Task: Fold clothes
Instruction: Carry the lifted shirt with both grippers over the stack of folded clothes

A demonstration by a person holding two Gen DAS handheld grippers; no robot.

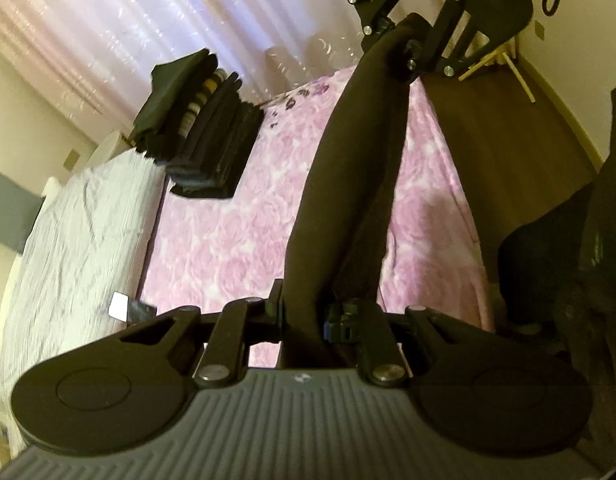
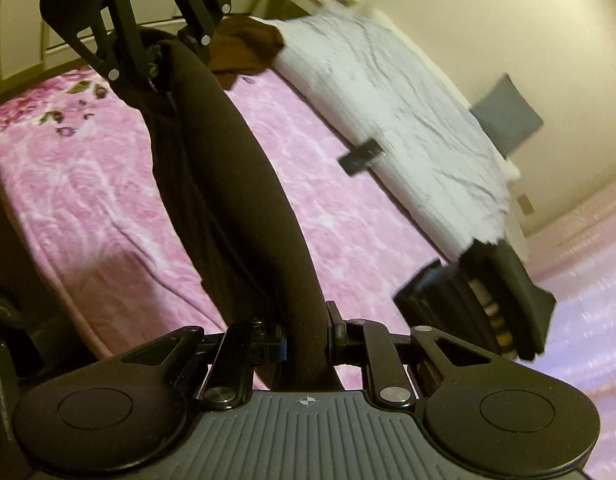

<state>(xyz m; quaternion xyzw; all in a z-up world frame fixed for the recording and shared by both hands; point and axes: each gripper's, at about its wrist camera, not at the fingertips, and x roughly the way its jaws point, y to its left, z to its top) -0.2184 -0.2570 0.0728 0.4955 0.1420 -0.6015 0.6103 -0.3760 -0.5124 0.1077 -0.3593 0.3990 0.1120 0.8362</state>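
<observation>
Both claws are clenched on the same long dark brown fabric garment: the left gripper pinches one end between its 2 black fingers, and the right gripper grips the other end, so the cloth hangs stretched as a narrow band in the air between them. In the left wrist view the right gripper shows at the far end of the band; in the right wrist view the left gripper shows likewise. Below the garment lies a pink rose-patterned blanket covering a bed, with a crumpled white quilt beside it. A stack of folded dark clothes sits on the blanket near the shiny pale pink curtain, well apart from the held garment. A small dark rectangular object rests at the quilt's edge. No brand or writing is legible; only a small crosshair mark shows on the grey ribbed gripper body.
</observation>
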